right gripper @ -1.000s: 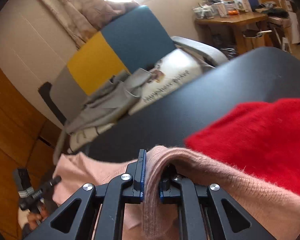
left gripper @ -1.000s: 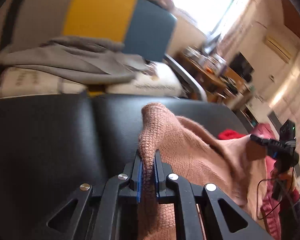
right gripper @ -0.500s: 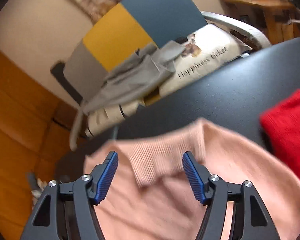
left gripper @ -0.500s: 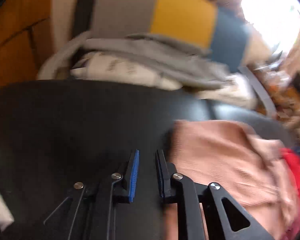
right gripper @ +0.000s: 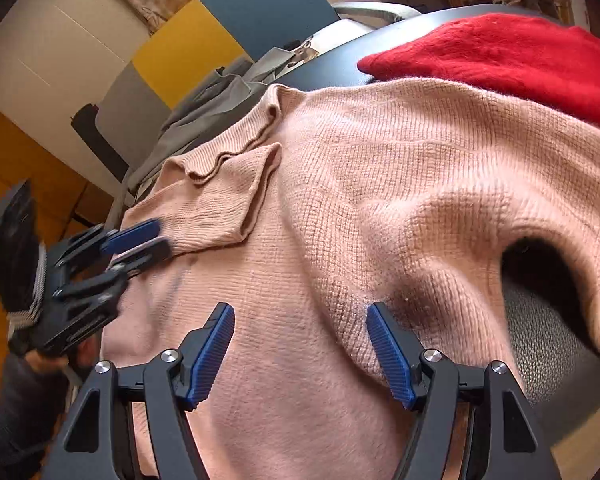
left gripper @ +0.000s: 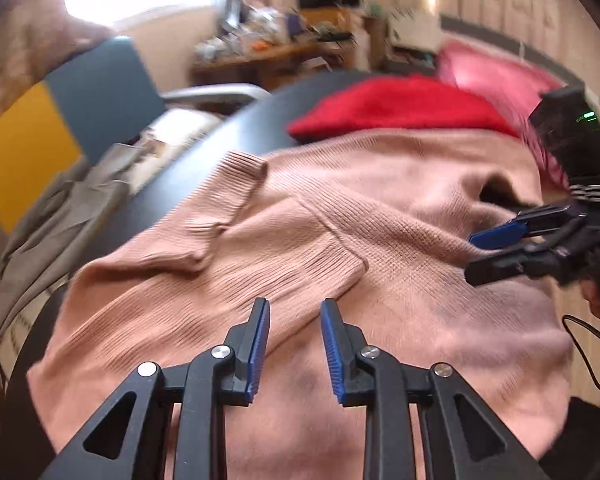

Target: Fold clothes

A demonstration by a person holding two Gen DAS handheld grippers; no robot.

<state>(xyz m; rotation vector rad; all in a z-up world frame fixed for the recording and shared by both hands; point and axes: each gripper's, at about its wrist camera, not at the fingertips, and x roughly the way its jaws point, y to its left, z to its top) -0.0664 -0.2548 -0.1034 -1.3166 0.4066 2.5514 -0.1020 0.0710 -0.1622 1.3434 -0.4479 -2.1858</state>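
Both my tongs empty over pink sweater (left gripper: 380,200).
Left gripper (left gripper: 294,344) narrow gap, right gripper (right gripper: 300,352) wide; red knit (right gripper: 500,52) behind sweater on black table (left gripper: 220,140).

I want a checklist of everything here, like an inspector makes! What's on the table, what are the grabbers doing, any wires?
Surface: black table, mostly covered by clothes.
Job's things: pink sweater spread out, one sleeve folded across its body; red sweater lying beyond it, the pink one overlapping its edge.
Clutter: nothing seen on the table.
Grippers: left gripper and right gripper, jaws open, empty, over the pink sweater.
Cables: black cable hanging by the right gripper.
Surroundings: chair with grey cloth, cluttered wooden desk.
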